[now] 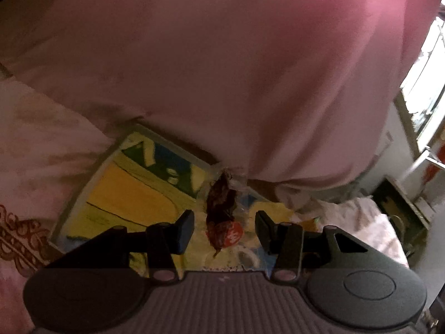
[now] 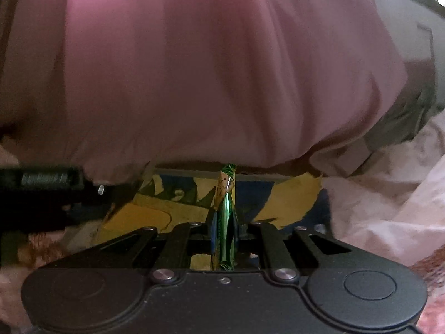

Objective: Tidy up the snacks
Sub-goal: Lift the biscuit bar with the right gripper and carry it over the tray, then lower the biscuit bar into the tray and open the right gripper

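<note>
My left gripper [image 1: 225,231] hangs over a shallow tray [image 1: 125,192] printed in yellow, blue and green. Its jaws stand half apart, closed on a clear packet [image 1: 219,203] of dark brown snack with a red label. The packet's clear wrapper spans the gap between the pads. My right gripper [image 2: 224,222] is shut on a thin green foil snack packet [image 2: 226,192], held edge-on and sticking out past the fingertips. It is also above the tray [image 2: 155,211]. The left gripper's black body [image 2: 41,194] shows at the left of the right wrist view.
A person in a loose pink garment [image 1: 222,69] sits just behind the tray and fills the upper part of both views. Rumpled pinkish-white bedding [image 2: 375,194] with a brown pattern surrounds the tray. A bright window [image 1: 425,83] and a dark box [image 1: 403,208] are at the right.
</note>
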The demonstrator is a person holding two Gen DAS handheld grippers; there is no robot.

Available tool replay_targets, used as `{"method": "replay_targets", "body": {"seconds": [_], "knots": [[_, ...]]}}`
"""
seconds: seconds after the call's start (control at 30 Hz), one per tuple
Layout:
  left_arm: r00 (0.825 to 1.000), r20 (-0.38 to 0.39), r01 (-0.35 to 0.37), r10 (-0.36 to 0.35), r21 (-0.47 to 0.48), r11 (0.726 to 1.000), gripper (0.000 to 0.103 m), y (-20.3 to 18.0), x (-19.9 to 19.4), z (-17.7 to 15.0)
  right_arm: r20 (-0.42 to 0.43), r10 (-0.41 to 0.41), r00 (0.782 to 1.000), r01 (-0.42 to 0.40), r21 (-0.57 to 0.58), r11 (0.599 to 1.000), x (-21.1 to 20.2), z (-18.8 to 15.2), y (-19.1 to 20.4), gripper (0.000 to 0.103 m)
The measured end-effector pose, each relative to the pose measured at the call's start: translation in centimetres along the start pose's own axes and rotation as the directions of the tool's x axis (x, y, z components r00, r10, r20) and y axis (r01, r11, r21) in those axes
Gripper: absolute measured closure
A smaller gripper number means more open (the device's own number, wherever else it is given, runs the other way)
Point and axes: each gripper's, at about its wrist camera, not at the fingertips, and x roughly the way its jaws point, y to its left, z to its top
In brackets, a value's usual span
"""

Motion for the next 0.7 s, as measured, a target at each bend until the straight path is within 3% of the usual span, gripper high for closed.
{"method": "replay_targets", "body": {"seconds": [0.23, 0.7], "knots": [[0.997, -0.025, -0.067, 0.068, 0.003, 0.998, 0.051, 2.2, 2.2, -1.1, -0.076, 0.035, 0.997, -0.028, 0.094, 0.995, 3.7, -1.3, -0.3, 0.092], [0.979, -0.103, -0.162, 0.177, 0.133, 0.978, 0.050, 1.2, 2.5, -4.8, -0.184, 0.074, 0.980, -0.042, 0.175, 0.984, 3.3, -4.2, -1.0, 0.090]]}}
